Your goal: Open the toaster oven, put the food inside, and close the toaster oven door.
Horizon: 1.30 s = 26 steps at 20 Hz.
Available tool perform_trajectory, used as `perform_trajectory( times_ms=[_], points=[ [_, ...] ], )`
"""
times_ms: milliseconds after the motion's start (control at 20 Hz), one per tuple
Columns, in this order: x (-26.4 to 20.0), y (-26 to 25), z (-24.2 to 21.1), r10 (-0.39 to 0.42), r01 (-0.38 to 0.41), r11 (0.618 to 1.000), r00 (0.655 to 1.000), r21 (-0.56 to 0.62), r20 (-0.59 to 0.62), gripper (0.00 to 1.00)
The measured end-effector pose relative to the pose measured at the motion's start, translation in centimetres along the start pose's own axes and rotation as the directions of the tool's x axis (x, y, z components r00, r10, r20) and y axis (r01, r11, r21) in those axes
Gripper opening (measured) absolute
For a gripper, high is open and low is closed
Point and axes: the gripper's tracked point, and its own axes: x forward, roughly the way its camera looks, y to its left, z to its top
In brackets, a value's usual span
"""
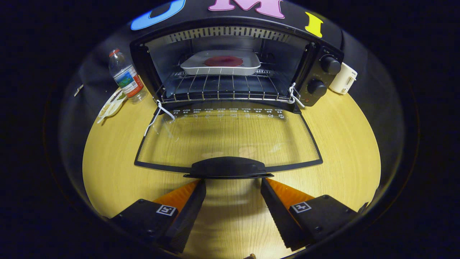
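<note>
No text can be read: print along the toaster oven door (230, 115) and the bottle label (128, 82) is too small.

Bright overhead light, sharp centre — fisheye-bent, dim edges

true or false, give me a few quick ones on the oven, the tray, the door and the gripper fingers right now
1. The toaster oven door lies folded down flat. True.
2. The white tray sits on the table in front of the oven. False: it rests on the wire rack inside.
3. The gripper is shut on the door handle. False: the fingers are spread apart just short of it.
4. A water bottle stands beside the oven. True.
</note>
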Motion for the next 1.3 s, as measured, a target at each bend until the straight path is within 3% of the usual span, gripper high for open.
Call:
perform_trajectory(
  times_ms=[550,850,1150,1300],
  points=[
    [-1.2,0.0,0.6,0.093,-0.093,0.995,0.996,0.021,0.003,0.99],
    [-6.0,0.0,3.4,0.088,-0.09,0.996,0.988,0.011,0.127,0.99],
    [-12.4,0.4,9.3,0.091,-0.113,0.993,0.913,0.031,0.397,0.99],
    [-14.8,0.4,9.0,0.089,-0.096,0.995,0.891,-0.006,0.444,0.99]
  ],
)
